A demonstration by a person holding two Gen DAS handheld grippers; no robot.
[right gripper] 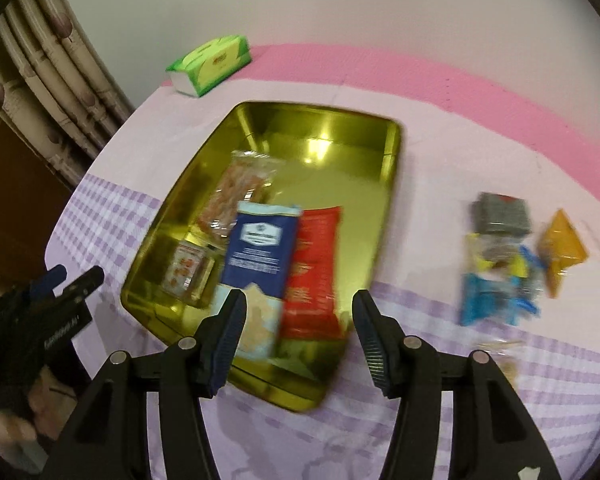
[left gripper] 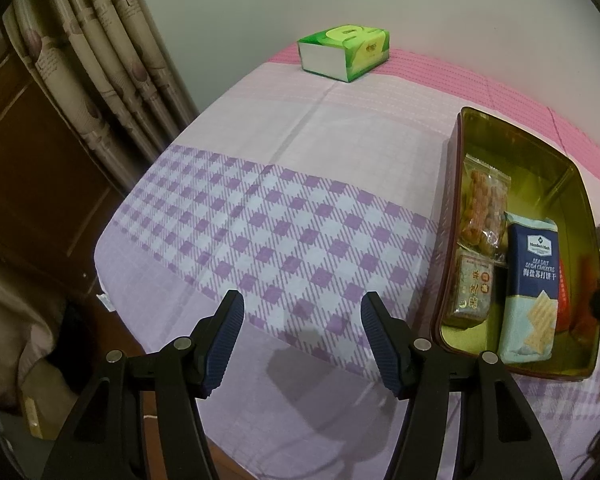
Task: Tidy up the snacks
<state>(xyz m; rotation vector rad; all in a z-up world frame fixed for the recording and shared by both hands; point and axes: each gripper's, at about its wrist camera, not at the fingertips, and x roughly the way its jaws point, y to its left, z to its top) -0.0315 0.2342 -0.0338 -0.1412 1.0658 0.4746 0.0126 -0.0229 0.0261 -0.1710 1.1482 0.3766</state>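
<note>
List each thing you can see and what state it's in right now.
left gripper: open, empty
right gripper: open, empty
gold tin: lidless, partly filled
blue cracker pack: flat in tin
red pack: flat in tin
loose snacks: outside tin
tissue box: upright, closed

Both wrist views above shared tin [left gripper: 456, 216]

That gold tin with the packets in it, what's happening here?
Someone is sorting snacks with a two-finger gripper in each hand. The gold tin already holds four packets, among them blue soda crackers and a red packet. A small pile of snacks waits on the cloth beside it. The right gripper hovers open over the tin; the left gripper is open over bare cloth.
</note>
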